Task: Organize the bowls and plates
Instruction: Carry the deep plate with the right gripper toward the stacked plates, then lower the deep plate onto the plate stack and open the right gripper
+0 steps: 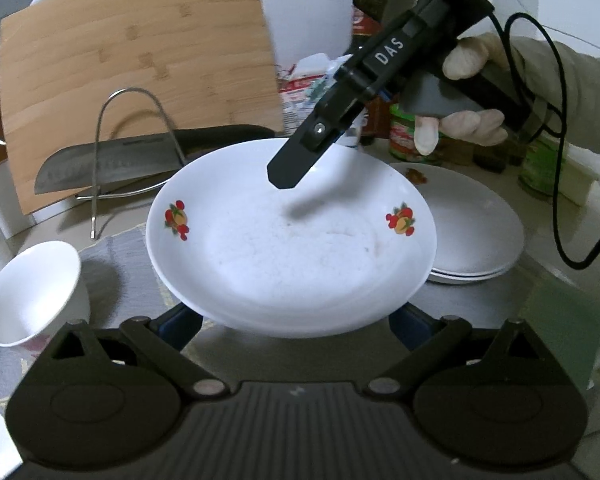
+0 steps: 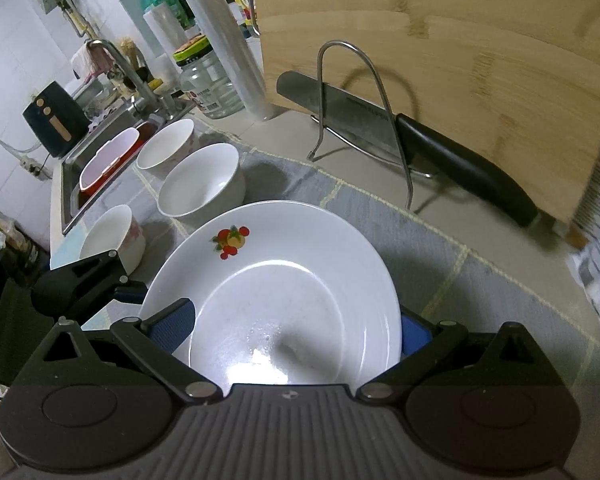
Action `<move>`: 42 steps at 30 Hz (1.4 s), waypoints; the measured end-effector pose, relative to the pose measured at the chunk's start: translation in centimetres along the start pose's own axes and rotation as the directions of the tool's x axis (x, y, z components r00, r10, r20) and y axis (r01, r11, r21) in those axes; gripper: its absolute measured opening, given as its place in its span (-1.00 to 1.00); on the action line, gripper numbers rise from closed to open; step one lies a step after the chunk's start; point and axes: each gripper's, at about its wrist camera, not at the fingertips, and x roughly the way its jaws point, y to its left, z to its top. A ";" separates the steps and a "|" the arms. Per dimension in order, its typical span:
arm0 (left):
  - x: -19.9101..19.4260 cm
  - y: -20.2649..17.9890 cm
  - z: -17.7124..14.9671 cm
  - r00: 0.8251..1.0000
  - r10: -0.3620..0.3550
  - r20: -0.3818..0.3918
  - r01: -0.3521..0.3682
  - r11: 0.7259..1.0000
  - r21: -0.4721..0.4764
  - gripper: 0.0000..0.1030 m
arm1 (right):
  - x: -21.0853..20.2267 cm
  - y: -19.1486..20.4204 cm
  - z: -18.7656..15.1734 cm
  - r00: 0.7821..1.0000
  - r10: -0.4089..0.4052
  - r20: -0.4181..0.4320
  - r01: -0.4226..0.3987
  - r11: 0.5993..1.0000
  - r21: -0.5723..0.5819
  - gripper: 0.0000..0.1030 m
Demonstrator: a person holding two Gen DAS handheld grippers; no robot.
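A white plate with fruit decals (image 1: 292, 240) is held above the grey mat; it also fills the right wrist view (image 2: 284, 292). My left gripper (image 1: 296, 320) sits under its near rim, blue pads mostly hidden by the plate. My right gripper (image 2: 296, 332) straddles the opposite rim, one finger (image 1: 288, 168) over the plate's inside; its pads stand at the plate's sides. A stack of plain white plates (image 1: 476, 228) lies to the right. Three white bowls (image 2: 202, 186) (image 2: 168, 150) (image 2: 114, 240) stand on the counter; one bowl (image 1: 32, 292) shows at the left.
A bamboo cutting board (image 1: 136, 80) leans behind a wire rack (image 1: 136, 148) holding a knife (image 1: 112, 168). Jars and cans (image 1: 408, 136) stand at the back right. A sink with a red basin (image 2: 108, 160) and a tap lies far left. The grey mat (image 2: 440, 248) covers the counter.
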 end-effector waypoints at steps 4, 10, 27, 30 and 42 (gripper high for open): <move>-0.4 -0.9 0.2 1.000 -0.029 -0.002 0.029 0.999 0.028 0.92 | -1.2 0.4 -1.5 1.000 -0.019 0.017 0.019 0.999 0.029 1.00; -0.3 -2.0 0.7 0.996 -0.089 -0.016 0.090 0.994 0.068 0.92 | -3.3 0.1 -4.1 0.998 -0.054 0.042 0.051 0.995 0.084 1.00; 2.9 -4.6 2.8 0.958 -0.282 -0.047 0.286 0.939 0.192 0.92 | -8.4 -2.7 -10.5 0.977 -0.195 0.084 0.166 0.948 0.273 1.00; 3.5 -4.9 3.2 0.951 -0.304 -0.053 0.308 0.929 0.204 0.92 | -8.9 -3.2 -11.3 0.974 -0.211 0.084 0.178 0.938 0.297 1.00; 5.2 -5.7 3.6 0.939 -0.333 -0.092 0.345 0.916 0.204 0.92 | -9.3 -4.7 -13.1 0.970 -0.233 0.068 0.197 0.918 0.345 1.00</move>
